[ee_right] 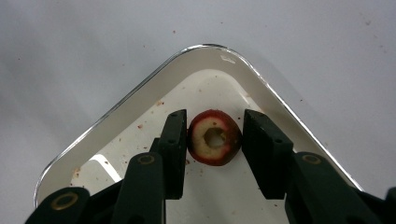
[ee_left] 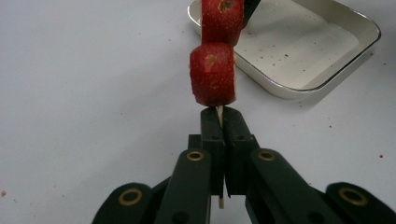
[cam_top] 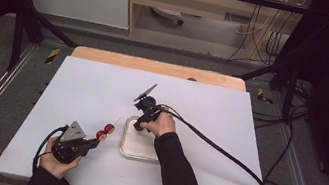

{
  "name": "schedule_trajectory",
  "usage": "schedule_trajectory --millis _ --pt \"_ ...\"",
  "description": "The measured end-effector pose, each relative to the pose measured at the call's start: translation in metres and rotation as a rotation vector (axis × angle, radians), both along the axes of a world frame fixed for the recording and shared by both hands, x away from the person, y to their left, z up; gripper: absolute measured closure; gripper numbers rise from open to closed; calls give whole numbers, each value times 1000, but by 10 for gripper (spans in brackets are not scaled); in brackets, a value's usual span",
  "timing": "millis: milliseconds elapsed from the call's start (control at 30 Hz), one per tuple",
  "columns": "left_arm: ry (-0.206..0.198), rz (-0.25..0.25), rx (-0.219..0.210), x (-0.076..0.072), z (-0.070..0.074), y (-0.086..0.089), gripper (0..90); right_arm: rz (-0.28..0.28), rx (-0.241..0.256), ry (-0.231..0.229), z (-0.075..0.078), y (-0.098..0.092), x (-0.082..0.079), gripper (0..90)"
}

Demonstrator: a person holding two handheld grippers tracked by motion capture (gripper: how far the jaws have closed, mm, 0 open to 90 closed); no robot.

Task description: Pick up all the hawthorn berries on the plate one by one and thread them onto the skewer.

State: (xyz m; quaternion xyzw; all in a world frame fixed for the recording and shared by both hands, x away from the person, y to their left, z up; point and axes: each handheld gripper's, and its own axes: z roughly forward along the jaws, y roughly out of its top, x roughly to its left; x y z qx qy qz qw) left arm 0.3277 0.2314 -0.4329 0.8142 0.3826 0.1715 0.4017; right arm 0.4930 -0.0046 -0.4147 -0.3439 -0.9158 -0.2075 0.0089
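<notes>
White sheeting covers the counter [cam_top: 101, 92], with a shallow metal tray [ee_right: 140, 100] near its middle. The left claw [ee_left: 219, 114], pressed together, pinches a wooden skewer [ee_left: 219, 111] carrying two red fruit pieces [ee_left: 212, 74]. The right claw [ee_right: 212, 140], spread, straddles a cored fruit slice [ee_right: 215, 137] lying in the tray's corner. Best to close gently on the slice's rim, keeping its hole clear for the skewer tip.
</notes>
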Motion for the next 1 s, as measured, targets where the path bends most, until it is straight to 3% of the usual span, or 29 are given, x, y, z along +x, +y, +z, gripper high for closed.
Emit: schedule_trajectory --millis 133,300,533,767,833,1000 --pt "-4 0 -3 -1 1 0 883 -15 5 10 2 -1 -1 617" --pt "-8 -2 -3 -2 1 -1 883 -37 39 11 15 -9 -10 619" --pt "-17 -10 3 -3 2 -6 883 -90 156 -3 32 -37 -30 620" --pt "-26 -22 0 -6 3 -15 883 -165 373 -43 34 -70 -58 620" --pt "-30 -24 -1 -8 4 -18 883 -181 412 -70 31 -78 -64 620" --pt "-40 -28 -9 -13 4 -28 883 -269 593 -91 22 -97 -79 620"
